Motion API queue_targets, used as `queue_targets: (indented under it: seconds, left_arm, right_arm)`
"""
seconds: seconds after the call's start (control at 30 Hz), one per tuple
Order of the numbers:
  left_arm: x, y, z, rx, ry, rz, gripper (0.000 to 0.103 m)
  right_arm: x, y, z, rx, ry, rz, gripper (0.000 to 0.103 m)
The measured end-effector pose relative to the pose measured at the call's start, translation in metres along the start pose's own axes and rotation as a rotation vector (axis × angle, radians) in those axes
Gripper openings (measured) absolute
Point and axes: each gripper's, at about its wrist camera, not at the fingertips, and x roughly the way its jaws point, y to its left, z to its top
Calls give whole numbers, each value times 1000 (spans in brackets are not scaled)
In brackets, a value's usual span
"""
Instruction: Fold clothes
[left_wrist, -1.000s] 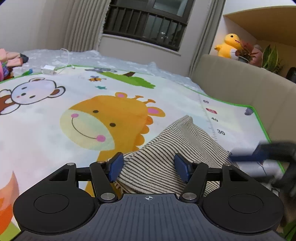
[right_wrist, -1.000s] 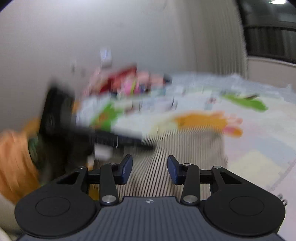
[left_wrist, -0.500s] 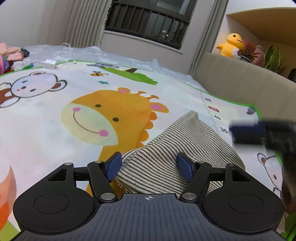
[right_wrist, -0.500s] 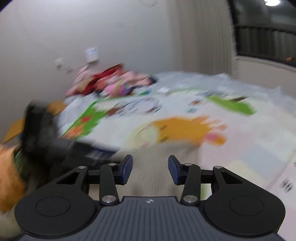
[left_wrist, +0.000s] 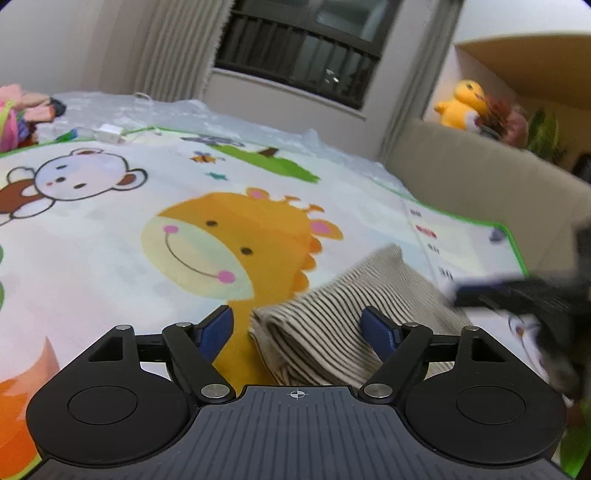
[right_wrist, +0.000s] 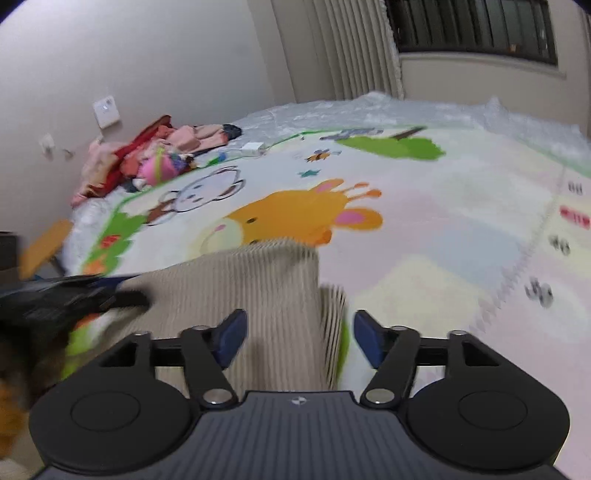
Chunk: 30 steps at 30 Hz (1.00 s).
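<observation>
A folded beige garment with thin dark stripes lies on a cartoon play mat. My left gripper hangs open just above its near left corner, blue pads spread either side of the fold. In the right wrist view the same striped garment lies in front of my right gripper, which is open over the garment's right edge. The right gripper shows as a dark blur at the right of the left wrist view, and the left gripper is a dark blur at the left of the right wrist view.
A pile of pink and red clothes and toys sits at the mat's far left corner by the wall. A white charger lies near the far edge. A beige sofa back with a yellow plush toy borders the right side.
The right gripper opened wider and swung right, towards the garment's right edge. The left gripper shifted left, so the garment's folded corner now lies between its pads.
</observation>
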Motion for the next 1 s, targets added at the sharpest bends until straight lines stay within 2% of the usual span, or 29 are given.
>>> queue_targets:
  seconds: [0.07, 0.13, 0.23, 0.3, 0.33, 0.37, 0.47, 0.53, 0.63, 0.7, 0.73, 0.8, 0.83, 0.87, 0.97, 1.0]
  left_arm:
    - [7, 9, 3, -75, -4, -15, 84]
    - [18, 15, 5, -135, 2, -38, 85]
    - [32, 16, 4, -176, 26, -64, 85]
    - [38, 16, 3, -199, 45, -71, 85]
    - [39, 17, 1, -215, 53, -73, 85]
    - [38, 18, -1, -229, 61, -77, 85]
    - [31, 16, -9, -224, 91, -81, 83]
    - [26, 10, -16, -206, 111, -80, 81]
    - [20, -3, -25, -203, 123, -113, 81]
    - [17, -18, -29, -170, 150, -165, 82]
    - [15, -26, -31, -137, 161, -182, 83]
    - [7, -43, -32, -59, 169, -197, 84]
    - [2, -46, -30, -43, 156, -201, 85]
    - [-4, -45, -26, -51, 132, -205, 86]
    - [-20, -29, -8, -125, 28, -175, 89]
    - [-24, -22, -2, -156, -17, -137, 96]
  right_arm:
    - [-17, -5, -14, 97, 47, 71, 79]
    - [-20, -12, -29, 247, 123, 172, 79]
    - [-3, -23, -54, 495, 210, 309, 79]
    - [16, -28, -64, 619, 238, 358, 78]
    - [24, -29, -67, 649, 246, 360, 68]
    - [31, -30, -67, 656, 249, 352, 53]
    - [49, -30, -50, 608, 245, 327, 50]
    - [53, -26, -28, 474, 191, 249, 50]
    - [56, -16, 6, 194, 39, 51, 50]
    - [55, -11, 22, 56, -50, -108, 50]
    - [53, -8, 28, 15, -80, -151, 50]
    - [45, -4, 32, -28, -114, -168, 51]
    - [39, -1, 30, -47, -127, -151, 55]
    - [32, 3, 29, -67, -140, -135, 60]
    - [15, 12, 13, -102, -142, -93, 62]
    - [12, 16, 10, -92, -140, -71, 62]
